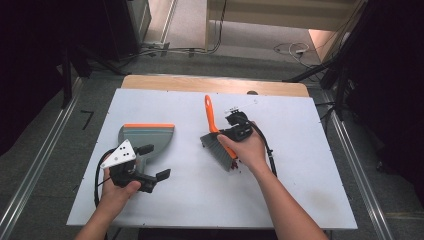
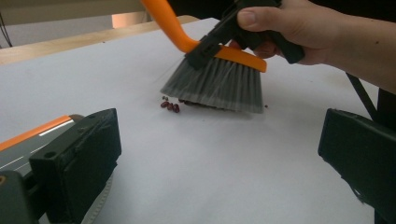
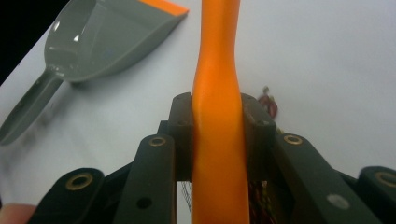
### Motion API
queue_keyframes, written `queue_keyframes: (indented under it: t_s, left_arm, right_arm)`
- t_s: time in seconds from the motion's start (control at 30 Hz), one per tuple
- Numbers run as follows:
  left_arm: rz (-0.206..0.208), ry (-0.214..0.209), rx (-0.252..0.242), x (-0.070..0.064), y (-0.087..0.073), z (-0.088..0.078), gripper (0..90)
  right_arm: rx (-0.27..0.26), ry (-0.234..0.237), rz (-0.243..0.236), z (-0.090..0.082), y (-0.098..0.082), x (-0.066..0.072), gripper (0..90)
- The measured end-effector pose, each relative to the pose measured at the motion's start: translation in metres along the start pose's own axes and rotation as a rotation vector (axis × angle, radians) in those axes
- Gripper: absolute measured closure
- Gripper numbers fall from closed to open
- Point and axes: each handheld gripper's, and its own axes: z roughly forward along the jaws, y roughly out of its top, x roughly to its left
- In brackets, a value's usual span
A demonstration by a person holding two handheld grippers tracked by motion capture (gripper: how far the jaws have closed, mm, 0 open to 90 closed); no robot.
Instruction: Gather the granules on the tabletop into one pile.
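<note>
Two tongs: right tongs pinching the brush handle, left tongs spread beside the dustpan.

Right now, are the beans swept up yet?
Not yet. Done: the right gripper has clamped the brush, whose bristles touch the table by the beans. In hand: sweeping. Left: the dustpan looks empty, and the left gripper is open beside it.
</note>
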Motion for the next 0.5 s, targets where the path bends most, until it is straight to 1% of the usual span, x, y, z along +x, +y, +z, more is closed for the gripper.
queue_keyframes:
  t_s: [0.07,0.13,0.17,0.2,0.23,0.27,0.3,0.33,0.37,0.4,0.43,0.47,0.5]
  left_arm:
    - [0.0,-0.001,-0.003,0.0,0.0,0.0,0.0]
    - [-0.002,-0.002,-0.005,0.0,-0.001,-0.001,0.0]
    - [-0.003,-0.001,-0.003,0.001,-0.001,-0.002,0.0]
    - [-0.003,0.0,-0.004,0.001,-0.001,-0.002,0.0]
    - [-0.002,0.0,-0.006,0.001,-0.001,-0.002,0.0]
    - [-0.003,-0.001,-0.008,0.002,-0.001,-0.002,0.0]
    - [-0.002,-0.001,-0.009,0.002,-0.001,-0.003,0.0]
    - [-0.002,-0.001,-0.008,0.002,-0.001,-0.003,0.0]
    - [-0.002,-0.001,-0.008,0.002,-0.001,-0.003,0.0]
    - [-0.003,-0.002,-0.008,0.002,-0.001,-0.003,0.0]
    - [-0.003,-0.002,-0.007,0.002,-0.001,-0.002,0.0]
    - [-0.003,-0.003,-0.007,0.002,-0.001,-0.002,0.0]
    - [-0.004,-0.003,-0.006,0.002,-0.001,-0.002,0.0]
  right_arm:
    - [0.0,-0.005,0.005,0.009,0.008,0.006,68.8]
    - [0.002,-0.001,0.033,0.021,0.015,0.009,68.8]
    - [0.002,0.011,0.059,0.027,0.017,0.01,68.8]
    - [0.004,0.017,0.074,0.033,0.019,0.01,68.8]
    - [-0.008,0.006,0.098,0.043,0.022,0.009,68.8]
    - [-0.008,0.006,0.098,0.043,0.022,0.009,68.8]
    - [-0.035,-0.019,0.128,0.05,0.024,0.006,68.8]
    - [-0.035,-0.019,0.128,0.05,0.024,0.006,68.8]
    - [-0.043,-0.035,0.144,0.051,0.024,0.003,68.7]
    - [-0.047,-0.04,0.186,0.053,0.024,-0.002,68.6]
    - [-0.044,-0.057,0.194,0.052,0.024,-0.005,68.6]
    - [-0.044,-0.057,0.194,0.052,0.024,-0.005,68.6]
    - [-0.044,-0.067,0.204,0.051,0.023,-0.007,68.5]
